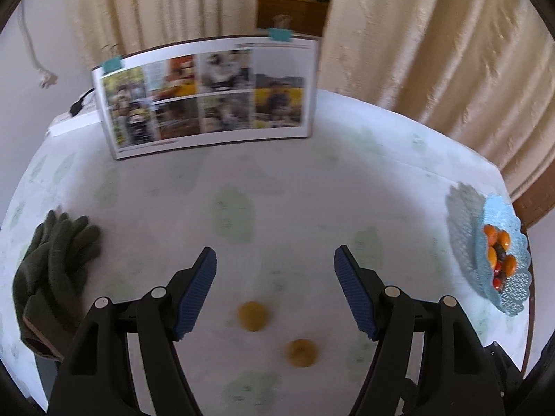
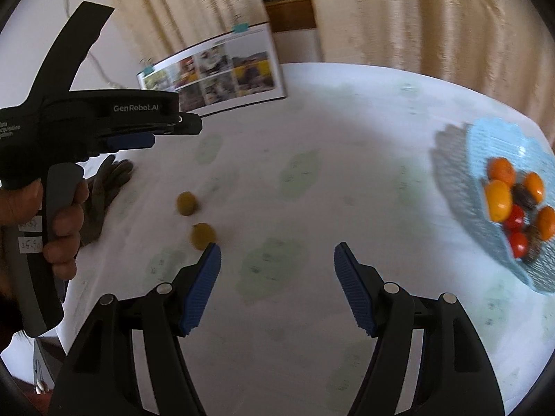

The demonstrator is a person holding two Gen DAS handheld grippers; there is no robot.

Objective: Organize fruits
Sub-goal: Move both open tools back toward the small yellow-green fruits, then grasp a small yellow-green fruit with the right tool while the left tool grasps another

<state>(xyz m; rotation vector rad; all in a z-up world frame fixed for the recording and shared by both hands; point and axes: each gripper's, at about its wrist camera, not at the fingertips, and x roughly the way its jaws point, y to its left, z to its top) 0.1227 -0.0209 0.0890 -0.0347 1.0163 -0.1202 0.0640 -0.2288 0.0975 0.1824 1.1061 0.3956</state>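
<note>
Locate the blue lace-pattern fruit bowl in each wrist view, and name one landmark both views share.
Left wrist view: the blue bowl sits at the far right edge of the table, right of the open jaws.
Right wrist view: the blue bowl is at the right, above the right finger.
Shared landmark: the photo board standing at the table's back.

The bowl was pale-blue lattice; the cloth white with green patches; the gloves dark olive.

table: white cloth, faint green print | curtains: cream, behind | wall: pale, left
</note>
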